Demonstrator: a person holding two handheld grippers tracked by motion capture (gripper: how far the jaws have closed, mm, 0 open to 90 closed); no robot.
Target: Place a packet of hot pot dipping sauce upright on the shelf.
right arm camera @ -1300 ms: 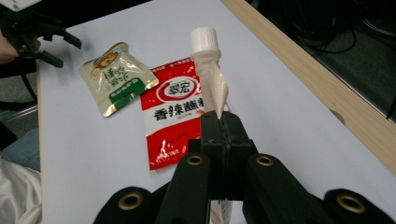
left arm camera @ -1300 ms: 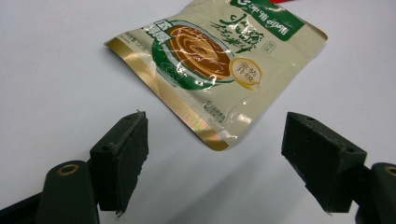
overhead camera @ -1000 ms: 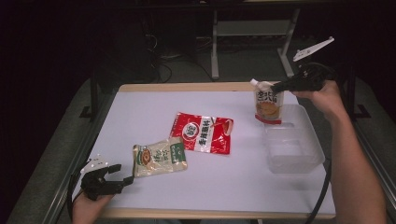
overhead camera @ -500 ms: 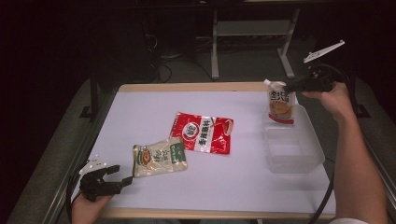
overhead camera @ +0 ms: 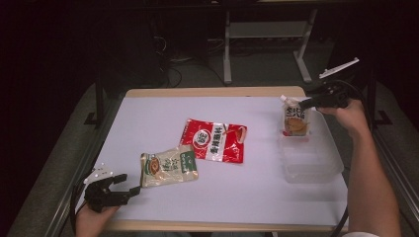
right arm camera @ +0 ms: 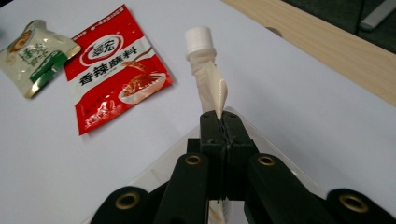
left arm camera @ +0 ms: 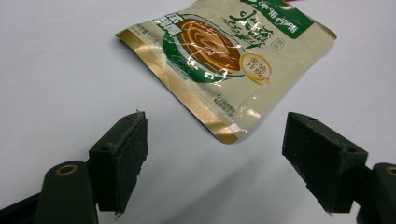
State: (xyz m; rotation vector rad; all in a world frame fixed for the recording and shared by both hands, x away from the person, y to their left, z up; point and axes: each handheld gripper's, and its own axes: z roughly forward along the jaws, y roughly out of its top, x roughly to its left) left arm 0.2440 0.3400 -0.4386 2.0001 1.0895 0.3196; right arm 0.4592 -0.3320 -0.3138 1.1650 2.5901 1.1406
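Observation:
My right gripper point(overhead camera: 310, 102) point(right arm camera: 220, 119) is shut on the top edge of a white spout pouch point(overhead camera: 295, 117) point(right arm camera: 208, 77), holding it upright over the far end of a clear plastic tray point(overhead camera: 312, 165) at the table's right side. A red sauce packet point(overhead camera: 215, 140) point(right arm camera: 116, 70) lies flat mid-table. A beige and green packet point(overhead camera: 168, 166) point(left arm camera: 229, 51) point(right arm camera: 36, 56) lies to its near left. My left gripper point(overhead camera: 123, 185) point(left arm camera: 229, 163) rests at the near left corner, open, with its jaws pointed at the beige packet's corner and not touching it.
The white table top point(overhead camera: 148, 118) has a wooden edge point(overhead camera: 212, 92) at the far side. A metal frame point(overhead camera: 267, 29) stands on the dark floor beyond the table.
My right gripper has carried the spout pouch to the right and lowered it over the clear tray. The left gripper has stayed where it was.

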